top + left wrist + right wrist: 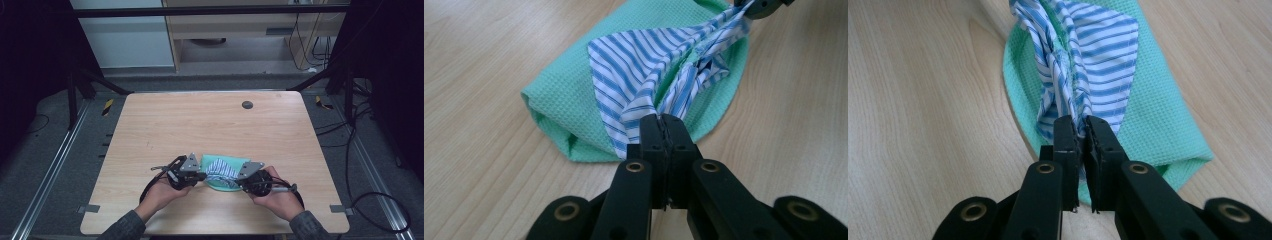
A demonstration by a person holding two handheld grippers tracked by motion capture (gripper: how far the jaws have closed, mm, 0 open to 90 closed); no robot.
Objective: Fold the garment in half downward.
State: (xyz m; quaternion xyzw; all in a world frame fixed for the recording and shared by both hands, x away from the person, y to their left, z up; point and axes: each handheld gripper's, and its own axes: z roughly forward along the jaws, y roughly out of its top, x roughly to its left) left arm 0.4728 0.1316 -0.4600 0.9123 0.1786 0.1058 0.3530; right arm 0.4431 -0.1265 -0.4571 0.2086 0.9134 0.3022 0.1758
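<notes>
A blue-and-white striped cloth [222, 170] lies bunched on top of a folded green waffle cloth [212, 161] near the table's front middle. My left gripper [201, 176] is shut on one end of the striped cloth [634, 85]; its jaws are pressed together with fabric coming out above them. My right gripper [239, 183] is shut on the other end of the striped cloth [1098, 65]. The striped cloth is stretched between the two grippers, slightly lifted over the green cloth [574, 95] [1158, 115]. The right gripper's tip [758, 7] shows at the top of the left gripper view.
The wooden table [200, 125] is bare around the cloths. A small dark round disc [247, 104] sits near its far edge. Black frame posts and cables stand on the floor at both sides.
</notes>
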